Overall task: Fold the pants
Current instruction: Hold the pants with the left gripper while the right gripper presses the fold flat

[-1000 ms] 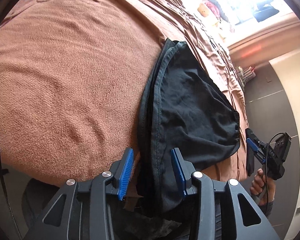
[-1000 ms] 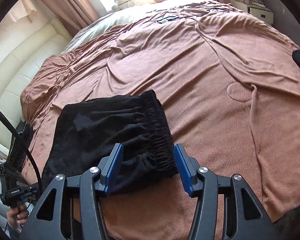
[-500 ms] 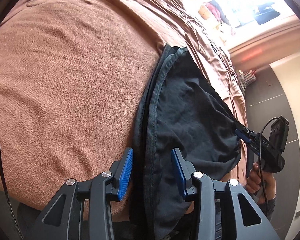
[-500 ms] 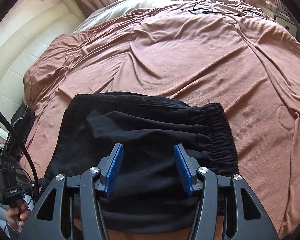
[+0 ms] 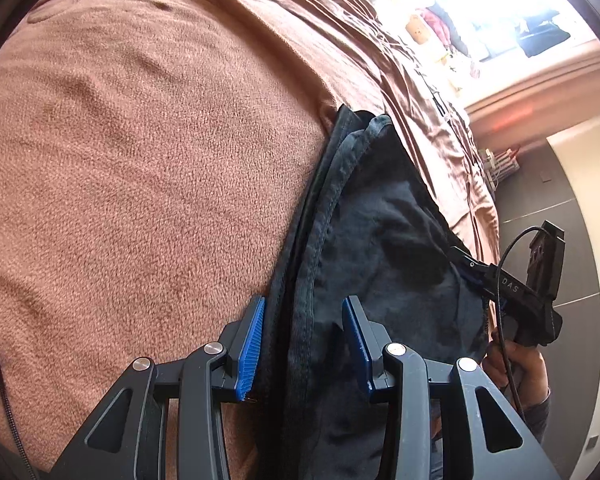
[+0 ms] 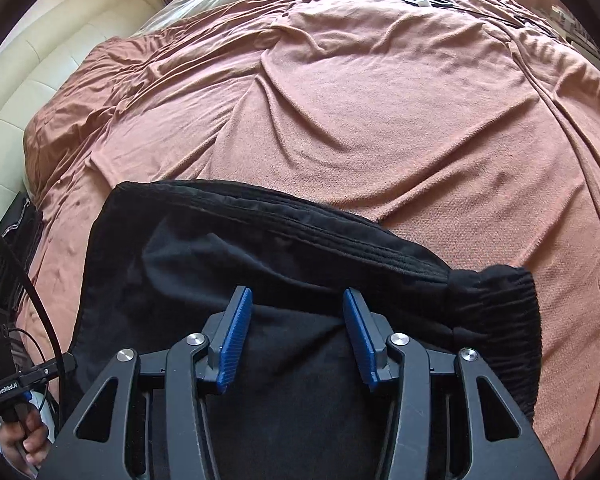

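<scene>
Black pants (image 5: 384,248) lie folded on a brown bedspread (image 5: 140,160). In the left wrist view my left gripper (image 5: 304,336) is open, its blue pads either side of the pants' stitched hem edge. In the right wrist view my right gripper (image 6: 296,328) is open over the pants (image 6: 260,256), with the elastic waistband (image 6: 496,312) to its right. The right gripper also shows in the left wrist view (image 5: 476,268), at the pants' far edge. The left gripper shows at the lower left of the right wrist view (image 6: 66,362).
The brown bedspread (image 6: 380,100) is wrinkled and stretches far beyond the pants. A cream padded headboard (image 6: 40,64) stands at the left. A dark object (image 6: 20,224) lies at the bed's left edge. A cable (image 6: 420,0) lies on the far side. A bright window (image 5: 500,8) is behind.
Both grippers have moved in closer over the pants and stay open. The right gripper has shifted left from the waistband corner onto the middle of the pants.
</scene>
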A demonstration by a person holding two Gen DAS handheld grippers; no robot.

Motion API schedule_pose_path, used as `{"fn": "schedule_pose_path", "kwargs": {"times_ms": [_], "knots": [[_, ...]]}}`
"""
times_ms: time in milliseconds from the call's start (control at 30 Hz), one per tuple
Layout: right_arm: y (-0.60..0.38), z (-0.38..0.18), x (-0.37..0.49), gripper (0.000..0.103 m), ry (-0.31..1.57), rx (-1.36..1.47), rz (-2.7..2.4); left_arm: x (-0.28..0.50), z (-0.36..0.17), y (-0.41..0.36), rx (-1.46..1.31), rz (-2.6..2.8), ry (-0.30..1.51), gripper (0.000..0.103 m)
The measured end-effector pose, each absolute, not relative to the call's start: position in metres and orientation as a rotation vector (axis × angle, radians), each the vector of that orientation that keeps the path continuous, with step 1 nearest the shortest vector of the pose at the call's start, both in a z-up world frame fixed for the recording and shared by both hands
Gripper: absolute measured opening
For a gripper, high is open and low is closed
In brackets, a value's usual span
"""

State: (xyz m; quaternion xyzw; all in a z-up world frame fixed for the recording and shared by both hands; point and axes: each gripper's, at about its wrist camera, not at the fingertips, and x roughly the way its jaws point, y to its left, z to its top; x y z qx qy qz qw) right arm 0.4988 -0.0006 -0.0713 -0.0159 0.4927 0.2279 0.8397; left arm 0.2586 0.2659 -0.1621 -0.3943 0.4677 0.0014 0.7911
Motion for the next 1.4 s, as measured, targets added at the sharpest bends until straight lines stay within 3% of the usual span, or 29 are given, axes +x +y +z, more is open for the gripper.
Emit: {"fn": "schedule_pose_path", "kwargs": {"times_ms": [300, 733, 1233, 1400], "knots": [[0.024, -0.088, 0.527, 0.04, 1.042, -0.107, 0.443, 0.289, -0.164, 0.266, -0.831, 0.011, 1.012, 0.04], [0.052, -0.097, 0.551, 0.04, 1.007, -0.186, 0.387, 0.327, -0.169, 0.275, -0.801, 0.026, 1.041, 0.026], [0.062, -0.073, 0.528, 0.04, 0.988, -0.326, 0.548, 0.343, -0.169, 0.28, -0.792, 0.014, 1.042, 0.021], [0.069, -0.071, 0.529, 0.057, 0.975, -0.42, 0.583, 0.344, -0.169, 0.281, -0.8, 0.013, 1.041, 0.02]]}}
